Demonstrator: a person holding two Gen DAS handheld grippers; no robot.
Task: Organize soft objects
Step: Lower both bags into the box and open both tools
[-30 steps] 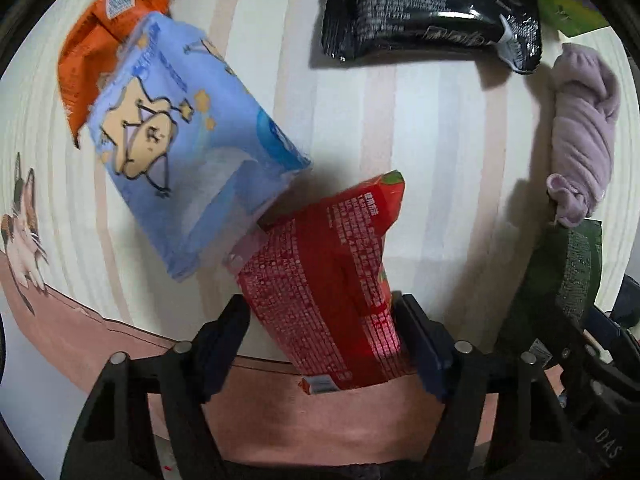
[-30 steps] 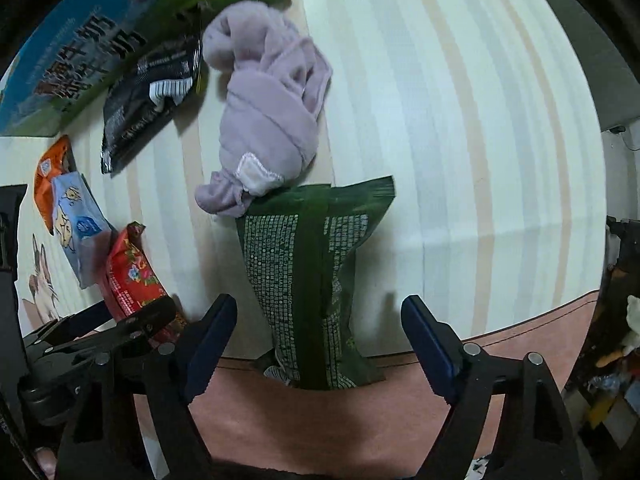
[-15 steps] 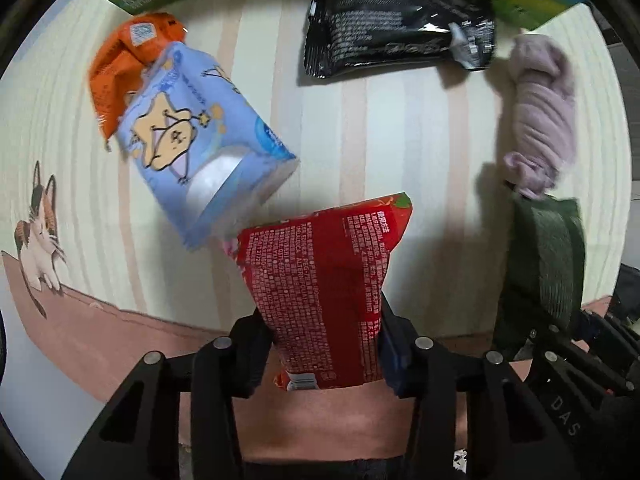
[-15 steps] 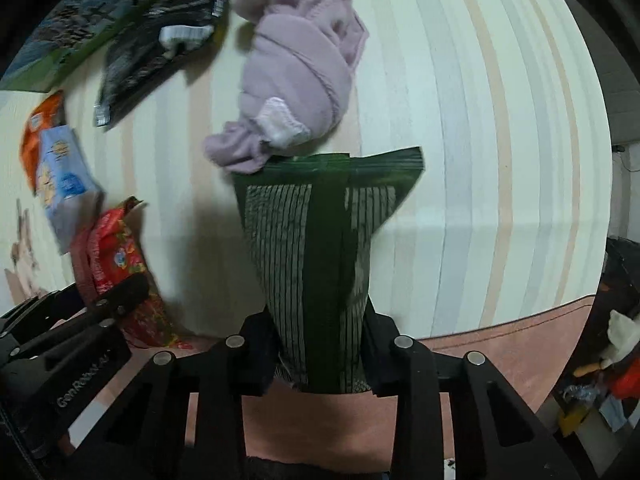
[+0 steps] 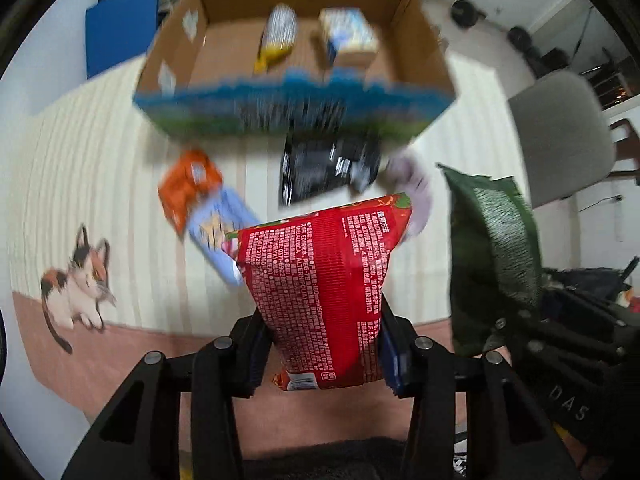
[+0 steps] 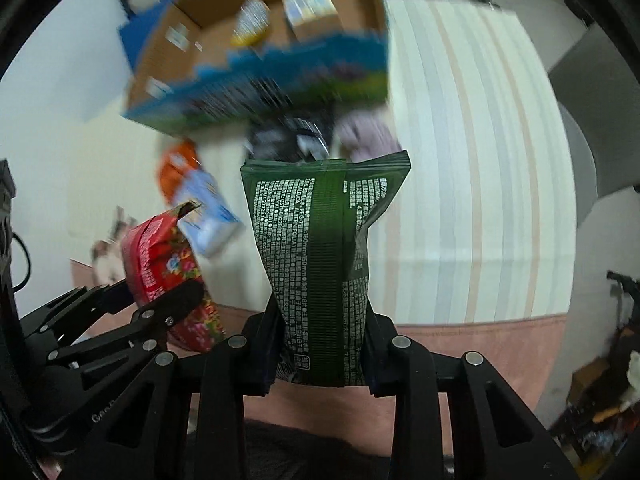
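Both packs have lifted off the mat, left claw clamping the red pack, right claw the green pack; the cardboard box holds two packets.

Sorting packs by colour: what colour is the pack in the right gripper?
Dark green pack with white print, clearest in the right wrist view.

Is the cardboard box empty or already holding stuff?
Not empty: the open cardboard box holds two items, a yellow-tipped packet and a blue-and-white pack. Blur hides details.
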